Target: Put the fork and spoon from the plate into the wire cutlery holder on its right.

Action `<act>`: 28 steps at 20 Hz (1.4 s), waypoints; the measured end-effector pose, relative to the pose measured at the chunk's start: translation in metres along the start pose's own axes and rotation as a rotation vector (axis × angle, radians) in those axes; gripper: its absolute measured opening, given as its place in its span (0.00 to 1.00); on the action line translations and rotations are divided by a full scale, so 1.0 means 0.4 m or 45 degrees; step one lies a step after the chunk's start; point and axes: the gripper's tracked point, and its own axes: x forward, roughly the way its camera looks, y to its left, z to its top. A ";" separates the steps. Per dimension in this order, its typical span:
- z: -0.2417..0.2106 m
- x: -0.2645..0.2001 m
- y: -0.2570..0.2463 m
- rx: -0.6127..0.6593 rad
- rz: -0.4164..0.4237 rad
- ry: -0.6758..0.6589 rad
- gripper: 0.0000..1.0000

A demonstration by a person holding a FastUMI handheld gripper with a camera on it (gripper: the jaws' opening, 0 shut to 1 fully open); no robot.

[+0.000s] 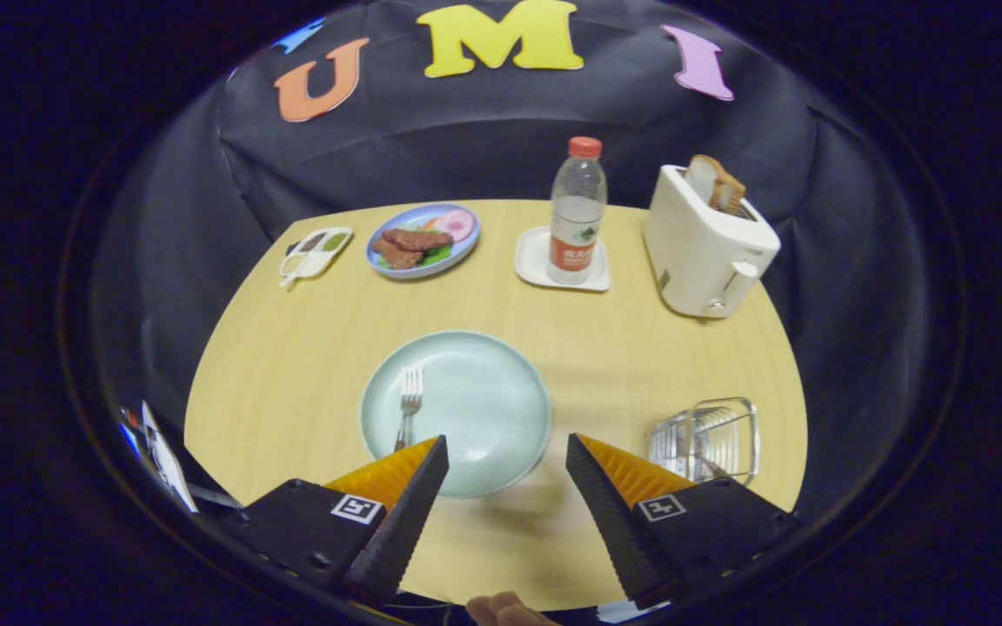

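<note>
Hovering open-fingered, gripper (506, 452) overlaps plate (484, 391) near edge.

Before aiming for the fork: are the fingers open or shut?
Open: the fingers stand wide apart, nothing between them, over the plate's near rim; the fork lies ahead.

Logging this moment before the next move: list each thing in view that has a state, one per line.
gripper: open, holding nothing
fork: lying on the plate, just ahead of the fingers
plate: holds the fork
wire cutlery holder: upright, contents hard to make out
bottle: capped, upright on a small tray
toaster: bread sticking up from its slot
</note>
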 end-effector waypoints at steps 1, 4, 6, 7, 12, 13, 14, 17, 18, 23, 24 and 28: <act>-0.010 0.019 0.031 -0.014 0.008 0.003 0.91; -0.040 0.075 0.120 -0.006 0.035 0.027 0.91; -0.061 0.115 0.153 0.006 0.029 0.045 0.91; -0.066 0.134 0.166 0.014 0.026 0.043 0.91; -0.078 0.203 0.185 0.051 -0.042 0.032 0.72; -0.083 0.214 0.181 0.058 -0.061 0.038 0.69; -0.087 0.223 0.186 0.066 -0.061 0.046 0.58; -0.108 0.241 0.190 0.056 -0.076 0.085 0.35; -0.111 0.245 0.193 0.054 -0.077 0.088 0.37; -0.106 0.226 0.215 0.012 -0.028 0.075 0.21; -0.100 0.219 0.206 -0.006 -0.045 0.068 0.21; -0.107 0.215 0.197 -0.010 -0.010 0.077 0.11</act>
